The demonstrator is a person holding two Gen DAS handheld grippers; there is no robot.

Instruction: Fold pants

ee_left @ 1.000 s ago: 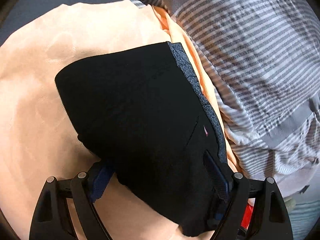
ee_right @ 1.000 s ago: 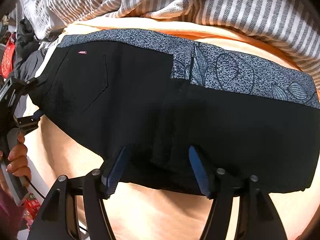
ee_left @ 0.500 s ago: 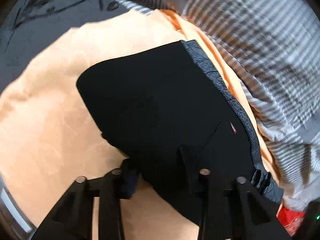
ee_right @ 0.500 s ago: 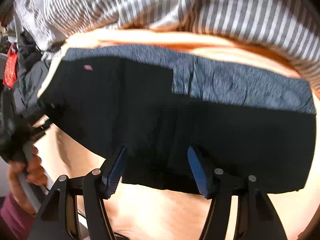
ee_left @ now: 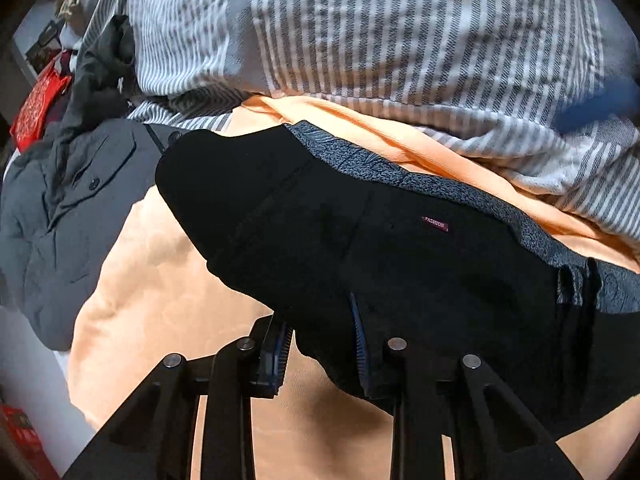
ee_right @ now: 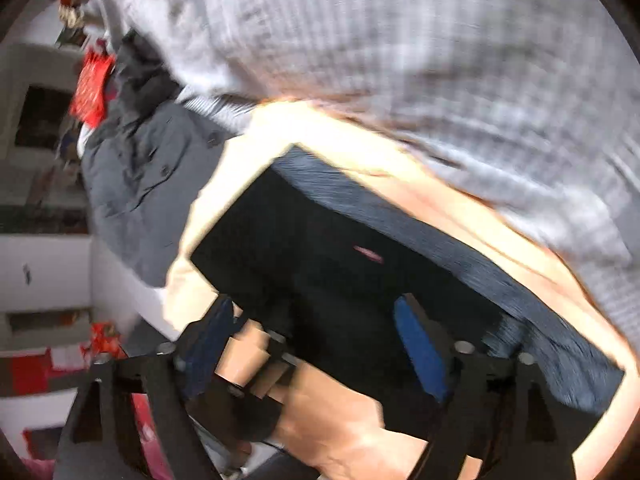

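Peach fabric surface (ee_left: 168, 300) holds folded black pants with a grey patterned waistband (ee_left: 400, 248). Left gripper (ee_left: 320, 340) has just closed, pinching their near edge for folding. Right gripper (ee_right: 316, 344) has just spread, empty.

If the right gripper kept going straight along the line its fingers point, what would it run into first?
Most likely the black pants: the folded cloth fills the space just ahead of the right gripper, whose jaws stand wide and have just been opening. The frame is blurred, so depth is uncertain; the orange blanket lies beneath.

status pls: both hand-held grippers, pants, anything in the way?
Left hand-held gripper: jaws just closed on near edge of black pants. Right hand-held gripper: open, just widened, over pants. Pants folded on peach sheet. Grey jacket, striped bedding alongside, not blocking.
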